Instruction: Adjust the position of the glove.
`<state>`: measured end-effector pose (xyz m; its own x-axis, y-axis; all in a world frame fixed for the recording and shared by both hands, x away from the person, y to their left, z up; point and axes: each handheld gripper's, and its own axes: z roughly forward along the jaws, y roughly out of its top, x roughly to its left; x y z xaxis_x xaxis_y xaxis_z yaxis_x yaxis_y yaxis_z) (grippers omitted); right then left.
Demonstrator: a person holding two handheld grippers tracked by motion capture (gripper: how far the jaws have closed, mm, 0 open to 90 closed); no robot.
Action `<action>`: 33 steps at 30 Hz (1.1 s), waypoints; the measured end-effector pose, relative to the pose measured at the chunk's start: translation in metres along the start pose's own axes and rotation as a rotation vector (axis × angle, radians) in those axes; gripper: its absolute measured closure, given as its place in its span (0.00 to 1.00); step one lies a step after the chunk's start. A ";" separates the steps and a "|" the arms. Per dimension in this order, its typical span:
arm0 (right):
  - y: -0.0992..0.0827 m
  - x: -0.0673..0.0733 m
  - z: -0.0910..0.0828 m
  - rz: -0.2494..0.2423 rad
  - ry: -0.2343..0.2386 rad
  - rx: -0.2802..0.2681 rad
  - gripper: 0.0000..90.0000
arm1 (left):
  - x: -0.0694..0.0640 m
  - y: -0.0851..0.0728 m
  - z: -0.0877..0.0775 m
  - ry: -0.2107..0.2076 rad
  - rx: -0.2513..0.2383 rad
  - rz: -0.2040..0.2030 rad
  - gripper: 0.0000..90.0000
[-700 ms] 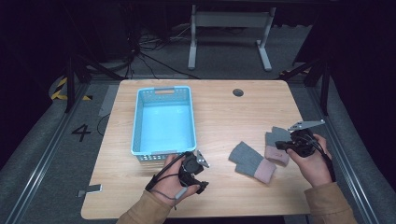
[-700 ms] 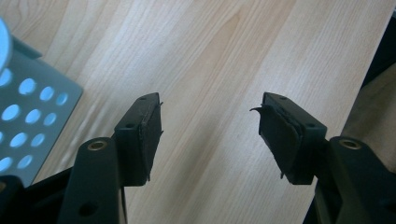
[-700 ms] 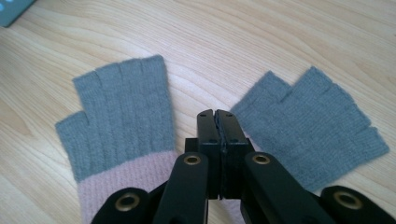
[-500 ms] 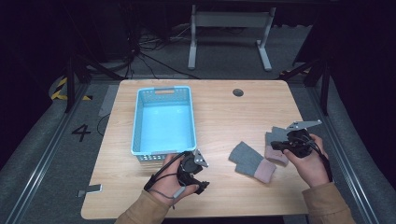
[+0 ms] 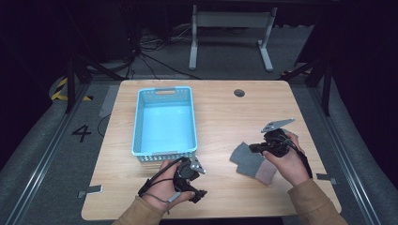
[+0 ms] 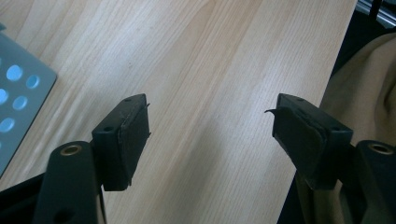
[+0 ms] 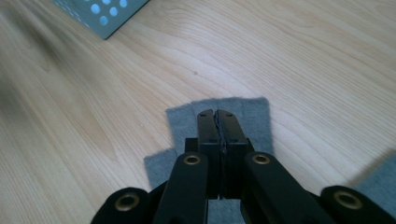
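Observation:
A light blue perforated basket [image 5: 164, 123] stands empty on the left half of the wooden table [image 5: 220, 112]. Two overlapping grey cloths [image 5: 245, 159] and a pinkish one [image 5: 266, 174] lie at the right front. My right gripper [image 5: 253, 149] hovers over the grey cloth [image 7: 254, 116]; in the right gripper view [image 7: 216, 114] its jaws are pressed together with nothing between them. My left gripper [image 5: 191, 180] is low over bare wood just in front of the basket, and in the left gripper view [image 6: 210, 121] its jaws stand wide apart and empty.
The basket's corner [image 6: 18, 88] lies close to my left gripper; a tan sleeve [image 6: 369, 93] and the table's front edge are on its other side. A round cable hole [image 5: 239, 93] sits at the back of the table. Dark floor and a metal stand [image 5: 230, 33] lie beyond.
My right gripper has moved left from the far-right cloths to above the grey cloth. The left gripper has barely shifted.

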<state>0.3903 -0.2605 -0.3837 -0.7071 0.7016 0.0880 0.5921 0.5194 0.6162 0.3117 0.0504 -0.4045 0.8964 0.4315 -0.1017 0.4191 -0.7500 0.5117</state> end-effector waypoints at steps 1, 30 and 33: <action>0.001 0.002 0.003 -0.001 0.004 0.001 1.00 | 0.000 0.000 0.000 0.001 0.001 -0.002 0.31; 0.012 0.024 0.074 -0.068 -0.024 0.131 1.00 | 0.004 -0.003 0.000 0.007 0.015 0.002 0.30; 0.010 0.025 0.078 -0.072 -0.028 0.141 1.00 | 0.004 -0.003 0.000 0.010 0.014 -0.004 0.30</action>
<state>0.4089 -0.1997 -0.4360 -0.7400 0.6722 0.0243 0.5898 0.6310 0.5040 0.3140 0.0540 -0.4064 0.8930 0.4400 -0.0949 0.4251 -0.7552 0.4990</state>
